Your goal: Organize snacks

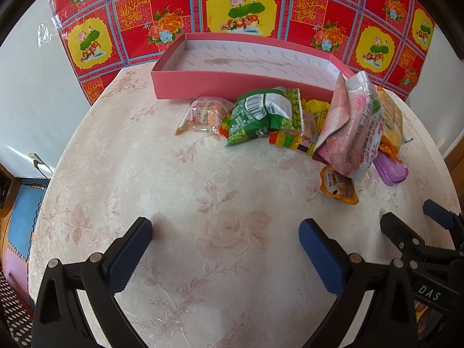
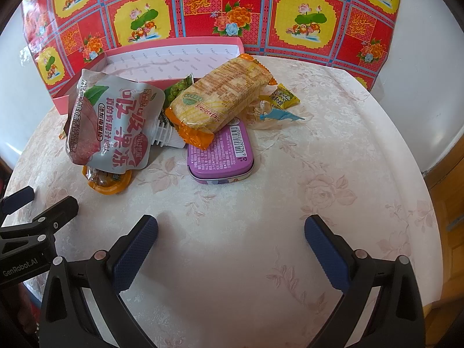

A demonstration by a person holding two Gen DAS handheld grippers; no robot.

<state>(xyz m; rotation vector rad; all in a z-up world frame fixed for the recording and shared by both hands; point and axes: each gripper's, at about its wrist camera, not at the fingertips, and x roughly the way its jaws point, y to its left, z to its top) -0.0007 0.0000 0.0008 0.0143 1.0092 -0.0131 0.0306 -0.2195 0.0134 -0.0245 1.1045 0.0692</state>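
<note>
Your snacks lie heaped on the table [image 2: 319, 150] just in front of the pink box [image 1: 232, 82]: a jelly pouch [image 2: 116, 124] leans over an orange cup [image 2: 107, 181], a cracker pack [image 2: 220, 95] rests on the purple tin [image 2: 220, 156], and the green pea bag [image 1: 261, 116] sits beside what looks like a candy packet [image 1: 203, 113]. Your left tool [image 1: 225, 229] and right tool [image 2: 231, 226] both hover low over bare table, jaws spread wide, gripping nothing.

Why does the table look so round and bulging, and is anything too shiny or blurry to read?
Left wrist view: the fisheye lens bends the pink box and table edges, with dark corners; the snacks stay sharp. Right wrist view: same bulge, soft daylight glare on the jelly pouch, yet its print and the purple tin barcode remain readable.
</note>
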